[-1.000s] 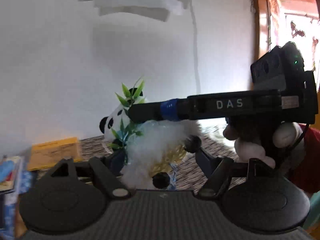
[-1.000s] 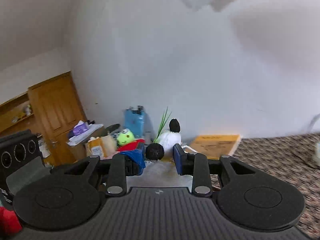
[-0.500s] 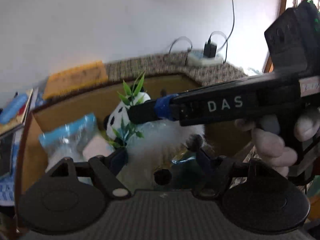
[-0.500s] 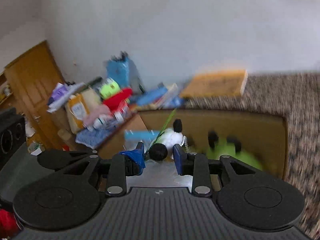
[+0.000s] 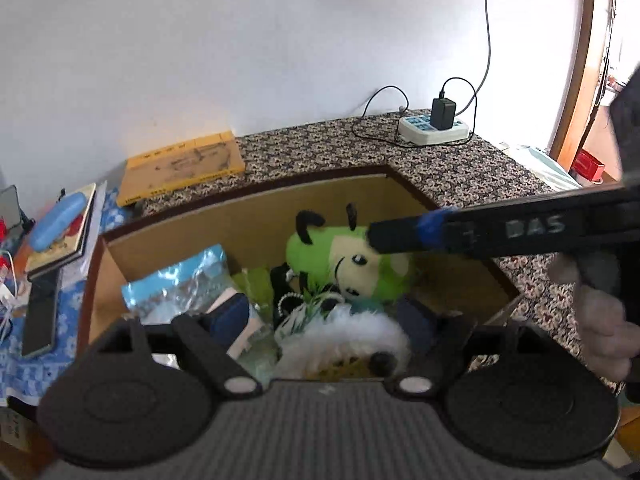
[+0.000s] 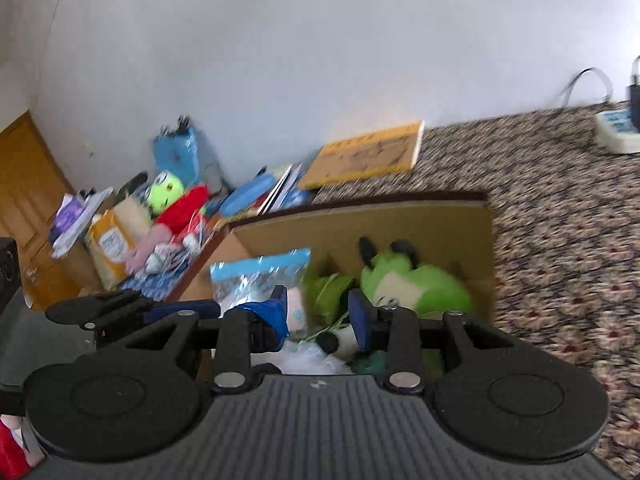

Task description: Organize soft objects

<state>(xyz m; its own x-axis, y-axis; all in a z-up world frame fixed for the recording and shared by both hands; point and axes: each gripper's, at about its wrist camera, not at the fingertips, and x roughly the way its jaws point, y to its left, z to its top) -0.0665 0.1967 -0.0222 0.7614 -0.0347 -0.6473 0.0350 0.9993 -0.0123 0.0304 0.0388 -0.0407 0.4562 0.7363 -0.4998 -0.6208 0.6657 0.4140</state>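
Left gripper [image 5: 326, 320] jaws opening, white fluffy panda toy [image 5: 344, 340] lying between them, apparently no longer pinched. Right gripper [image 6: 320, 314] also opening just above it. Both sit low inside the cardboard box [image 5: 248, 216], green plush [image 5: 348, 264] just beyond.

Both wrist cameras sit just behind their own fingers and look forward and downward into the same cardboard box [image 5: 248, 216], from close above its near edge. The left view faces its far right corner, with the right gripper [image 5: 370, 236] crossing ahead of the claw. Both share the green plush [image 6: 420, 288] (blurred in the right view) and the yellow book [image 5: 184, 168] beyond.
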